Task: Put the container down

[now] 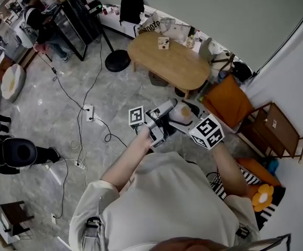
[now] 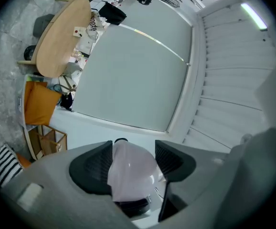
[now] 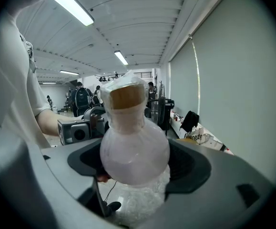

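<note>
The grey marble floor [image 1: 46,103] is taking up most of the head view, with the oval wooden desk [image 1: 180,72] standing near the pale wall. An orange seat [image 1: 227,101] is sitting just right of the desk, and a round black stand base [image 1: 118,60] is resting just left of it. A cable is running from that base, left of the desk, to a power strip [image 1: 88,112].

The person is holding both tools in the air on the near side of the desk, well apart from its top. The right tool [image 3: 135,163] is clamping the container [image 3: 134,147] by its round belly, both pads pressing on the bulb. The left tool [image 2: 134,163] is gripping the same container from the other side, its pads standing against the pale body.

From the right tool, the container's long axis is running up and away, its neck pointing toward the ceiling lights. It is a bulbous, milky flask with a brown cork-like stopper, wrapped in clear film.

A small box [image 1: 163,43] is lying on the desk.
</note>
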`<state>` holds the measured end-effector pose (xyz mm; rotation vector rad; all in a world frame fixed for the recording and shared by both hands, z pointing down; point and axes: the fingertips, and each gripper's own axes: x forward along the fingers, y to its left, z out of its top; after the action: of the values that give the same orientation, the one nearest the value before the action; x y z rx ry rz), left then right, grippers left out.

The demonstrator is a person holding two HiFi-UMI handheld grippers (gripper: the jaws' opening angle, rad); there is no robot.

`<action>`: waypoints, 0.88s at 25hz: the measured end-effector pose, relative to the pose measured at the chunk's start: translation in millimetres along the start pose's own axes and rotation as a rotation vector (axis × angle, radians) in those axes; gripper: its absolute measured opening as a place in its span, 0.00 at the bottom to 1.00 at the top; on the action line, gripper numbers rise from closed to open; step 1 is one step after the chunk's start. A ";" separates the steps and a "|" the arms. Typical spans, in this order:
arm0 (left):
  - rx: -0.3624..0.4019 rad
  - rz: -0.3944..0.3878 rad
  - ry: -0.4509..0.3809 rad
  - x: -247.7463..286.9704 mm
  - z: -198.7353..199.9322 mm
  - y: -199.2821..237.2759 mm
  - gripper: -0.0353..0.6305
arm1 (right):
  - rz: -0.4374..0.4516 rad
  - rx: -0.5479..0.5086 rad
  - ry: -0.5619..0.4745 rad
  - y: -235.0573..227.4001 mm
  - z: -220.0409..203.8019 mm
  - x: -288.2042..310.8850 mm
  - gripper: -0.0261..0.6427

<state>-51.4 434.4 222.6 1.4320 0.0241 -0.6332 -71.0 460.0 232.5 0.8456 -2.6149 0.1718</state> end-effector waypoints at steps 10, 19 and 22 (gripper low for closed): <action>-0.003 -0.004 -0.017 6.1 -19.9 10.6 0.47 | 0.007 -0.003 0.006 3.2 -12.4 -20.2 0.63; -0.003 -0.008 -0.048 21.6 -36.9 33.7 0.47 | 0.036 -0.003 0.006 -5.7 -35.5 -42.9 0.63; -0.007 -0.013 -0.062 25.6 -41.1 40.5 0.47 | 0.045 -0.004 0.005 -8.4 -42.0 -48.9 0.63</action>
<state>1.5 462.5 242.6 1.4056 -0.0131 -0.6879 -16.2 489.2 251.6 0.7846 -2.6305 0.1805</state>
